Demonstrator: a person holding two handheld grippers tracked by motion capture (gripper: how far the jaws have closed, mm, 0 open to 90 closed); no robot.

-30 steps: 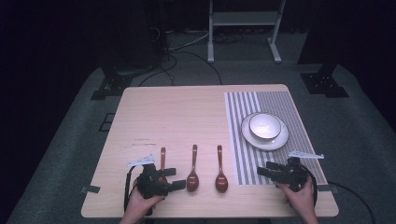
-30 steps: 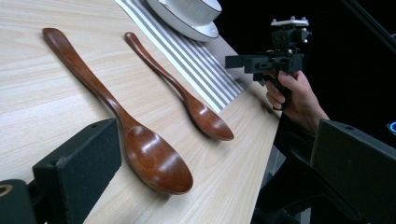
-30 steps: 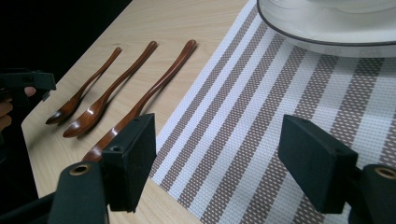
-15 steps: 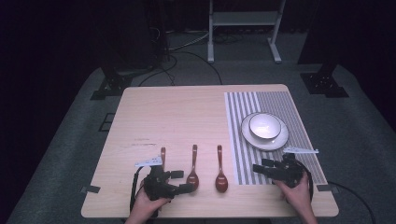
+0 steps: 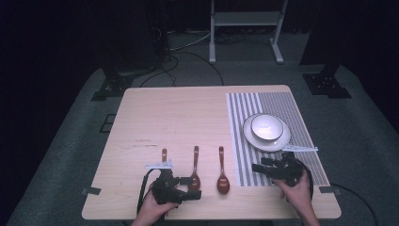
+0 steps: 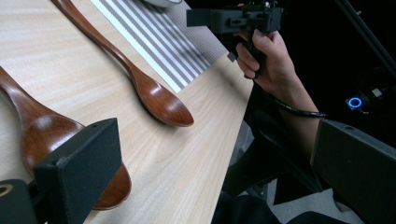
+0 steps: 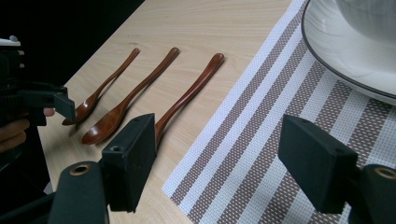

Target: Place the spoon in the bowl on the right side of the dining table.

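At the near edge of the pale wooden tabletop (image 5: 188, 117), the left tongs (image 5: 192, 187) stand wide open and empty beside the bowl of the middle of three brown wooden spoons (image 5: 194, 168). The right tongs (image 5: 256, 167), also wide open and empty, hover over the striped placemat (image 5: 244, 141). Beyond sits one white bowl (image 5: 266, 127) on one plate (image 5: 277, 143); grey carpet and dark stands surround.

Three spoons (image 5: 195, 167) lie left of the placemat (image 5: 275, 133) bearing a plate (image 5: 266, 137).
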